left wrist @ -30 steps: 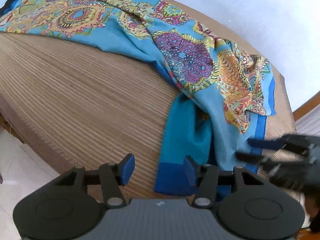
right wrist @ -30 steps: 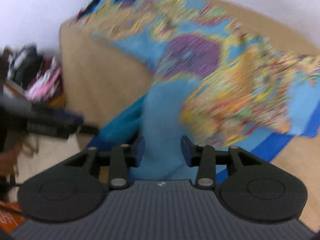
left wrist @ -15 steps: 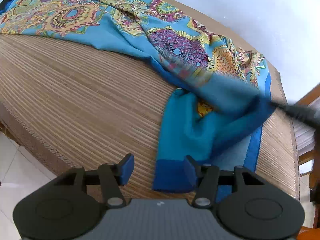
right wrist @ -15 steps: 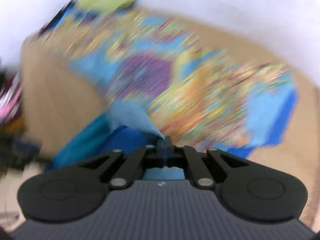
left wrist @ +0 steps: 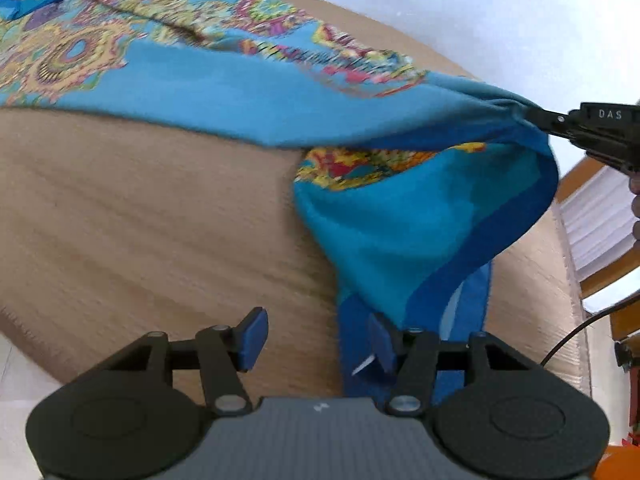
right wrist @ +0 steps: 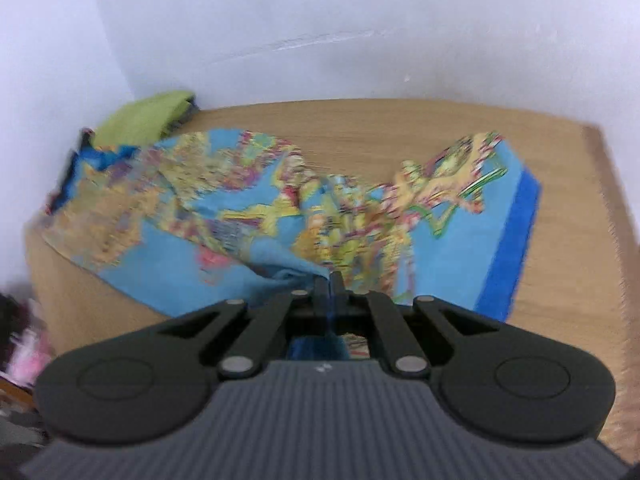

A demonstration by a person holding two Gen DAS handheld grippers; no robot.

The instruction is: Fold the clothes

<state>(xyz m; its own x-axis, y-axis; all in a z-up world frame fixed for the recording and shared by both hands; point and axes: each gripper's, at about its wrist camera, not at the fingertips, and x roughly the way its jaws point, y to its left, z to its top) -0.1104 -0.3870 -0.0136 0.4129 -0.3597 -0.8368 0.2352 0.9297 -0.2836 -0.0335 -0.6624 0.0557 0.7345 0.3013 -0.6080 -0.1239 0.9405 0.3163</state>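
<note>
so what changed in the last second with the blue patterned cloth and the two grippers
The right gripper closed on a fold of the blue patterned cloth and lifted it up and to the right in the left wrist view, so that edge now hangs stretched above the woven mat. The left gripper stayed open, nothing pinched, with the dark blue hem by its right finger. The green folded cloth did not move.

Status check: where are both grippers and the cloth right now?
Right gripper shut on blue patterned cloth, corner lifted. Left gripper open, at the cloth's dark blue border, nothing gripped. Green bundle at far corner, clear.
</note>
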